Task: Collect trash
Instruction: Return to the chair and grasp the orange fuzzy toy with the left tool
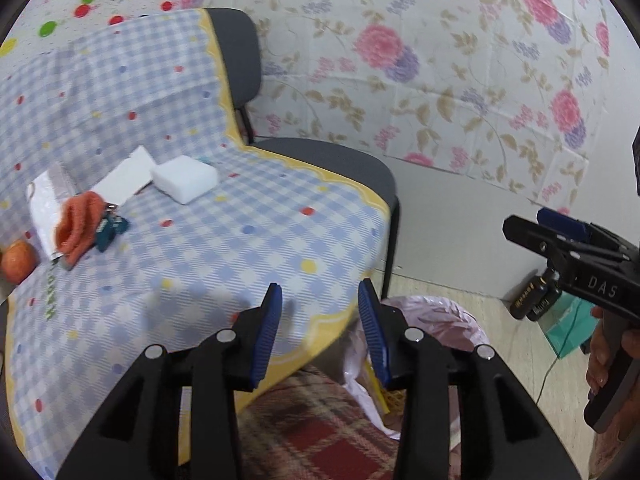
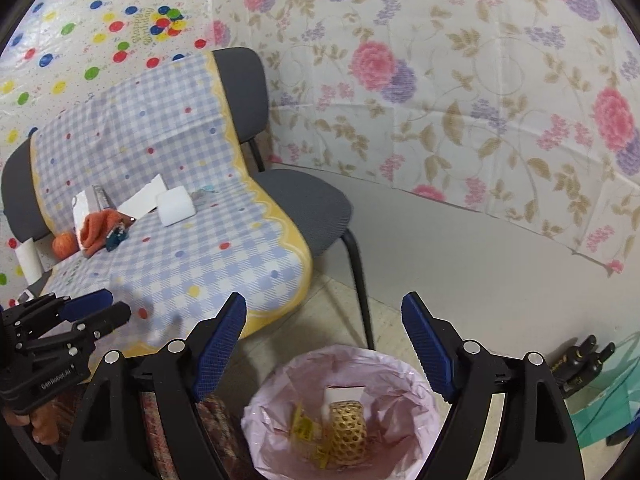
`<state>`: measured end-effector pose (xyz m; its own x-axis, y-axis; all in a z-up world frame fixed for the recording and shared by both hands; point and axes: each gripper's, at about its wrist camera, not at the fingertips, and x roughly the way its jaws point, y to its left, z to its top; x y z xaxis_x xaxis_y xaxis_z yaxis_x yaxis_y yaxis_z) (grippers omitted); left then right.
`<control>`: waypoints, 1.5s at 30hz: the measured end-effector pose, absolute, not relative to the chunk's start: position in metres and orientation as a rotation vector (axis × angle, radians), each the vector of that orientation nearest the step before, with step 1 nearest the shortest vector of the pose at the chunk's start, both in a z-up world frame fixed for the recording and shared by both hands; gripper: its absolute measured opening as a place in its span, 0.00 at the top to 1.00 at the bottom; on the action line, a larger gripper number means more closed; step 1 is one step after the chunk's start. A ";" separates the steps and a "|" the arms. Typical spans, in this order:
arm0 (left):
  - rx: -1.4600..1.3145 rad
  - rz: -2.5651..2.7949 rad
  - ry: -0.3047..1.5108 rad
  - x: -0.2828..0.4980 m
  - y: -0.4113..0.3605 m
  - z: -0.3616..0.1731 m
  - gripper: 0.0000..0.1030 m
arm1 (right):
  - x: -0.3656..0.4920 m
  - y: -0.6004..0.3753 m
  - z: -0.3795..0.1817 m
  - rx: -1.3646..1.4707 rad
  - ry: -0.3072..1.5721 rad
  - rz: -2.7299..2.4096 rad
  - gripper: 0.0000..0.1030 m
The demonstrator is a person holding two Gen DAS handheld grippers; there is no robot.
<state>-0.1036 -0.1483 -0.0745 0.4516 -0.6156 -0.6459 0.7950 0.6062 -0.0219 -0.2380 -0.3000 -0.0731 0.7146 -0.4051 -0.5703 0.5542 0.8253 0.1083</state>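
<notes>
1. The floral sheet hangs as a backdrop across the wall, printed with pink and purple blooms; a dotted party sheet adjoins it on the left.
2. A dark grey chair stands before it, draped in a blue-and-white checked cloth with a yellow scalloped border.
3. On the cloth near the backrest lie a white foam block, a white sheet of paper, an orange knitted piece, a small teal item just beside it, and an orange fruit at the far left.
4. The bin, lined with a crinkly pink bag, sits on the floor by the chair's front leg; inside lie a tan foam net sleeve, a yellow wrapper and a white scrap.
5. The right gripper hangs above the bin, jaws spread wide, nothing between them.
6. The left gripper hovers over the cloth's front edge, jaws partly apart and empty, blue ribbed pads bare.
</notes>
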 end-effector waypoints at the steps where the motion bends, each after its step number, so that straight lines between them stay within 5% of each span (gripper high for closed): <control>1: 0.292 -0.867 0.657 -0.098 -0.142 -0.072 0.63 | -0.231 -0.298 -0.073 0.286 0.563 -0.516 0.22; 10: 0.205 -0.629 0.659 -0.037 -0.078 -0.063 0.61 | -0.152 -0.275 -0.064 0.253 0.564 -0.340 0.24; 22: 0.148 -0.395 0.619 0.056 -0.022 -0.051 0.37 | -0.037 -0.260 -0.067 0.216 0.598 -0.193 0.20; 31: 0.201 -0.430 0.673 0.108 -0.043 -0.071 0.36 | 0.033 -0.246 -0.073 0.196 0.630 -0.125 0.21; 40: 0.249 -0.427 0.718 0.148 -0.066 -0.090 0.53 | 0.066 -0.246 -0.076 0.193 0.643 -0.090 0.36; 44: 0.226 -0.435 0.731 0.156 -0.062 -0.088 0.87 | 0.079 -0.235 -0.078 0.194 0.655 -0.052 0.45; 45: 0.212 -0.434 0.728 0.155 -0.058 -0.086 0.88 | 0.082 -0.230 -0.078 0.191 0.658 -0.037 0.49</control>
